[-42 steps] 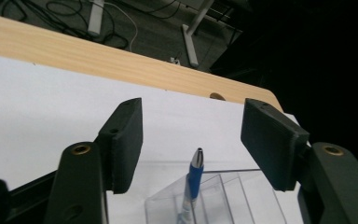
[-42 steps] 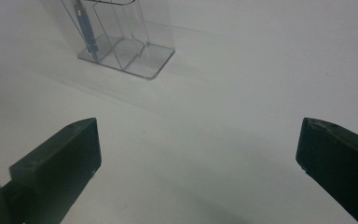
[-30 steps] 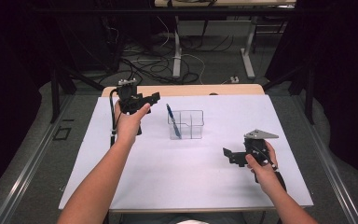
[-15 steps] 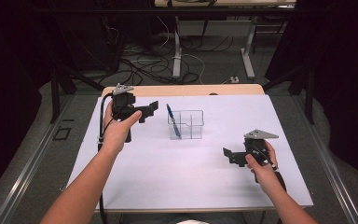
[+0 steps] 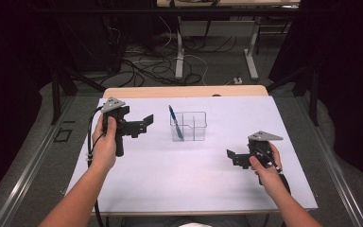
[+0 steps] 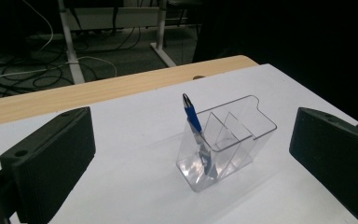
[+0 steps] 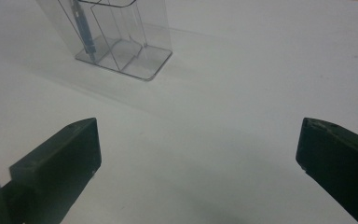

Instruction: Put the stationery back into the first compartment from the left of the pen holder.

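A clear plastic holder (image 5: 191,126) with several compartments stands on the white table top, toward the back centre. A blue pen (image 5: 175,122) leans upright in its left end compartment. My left gripper (image 5: 141,125) is held above the table to the left of the holder, open, jaws pointing at it with nothing between them. In the left gripper view the holder (image 6: 228,140) and pen (image 6: 192,116) sit ahead between the wide-apart jaws. My right gripper (image 5: 234,158) rests low at the front right, open and empty. In the right gripper view the holder (image 7: 121,37) is far ahead.
The white sheet (image 5: 194,184) covers the table, with a bare wooden strip (image 5: 184,91) along the back edge. Cables (image 5: 142,61) and desk legs (image 5: 179,52) lie on the floor behind. A black cable (image 5: 90,137) trails from my left gripper.
My left gripper has drawn back toward the person and to the left, away from the table's back edge. The right gripper, holder and pen have stayed put.
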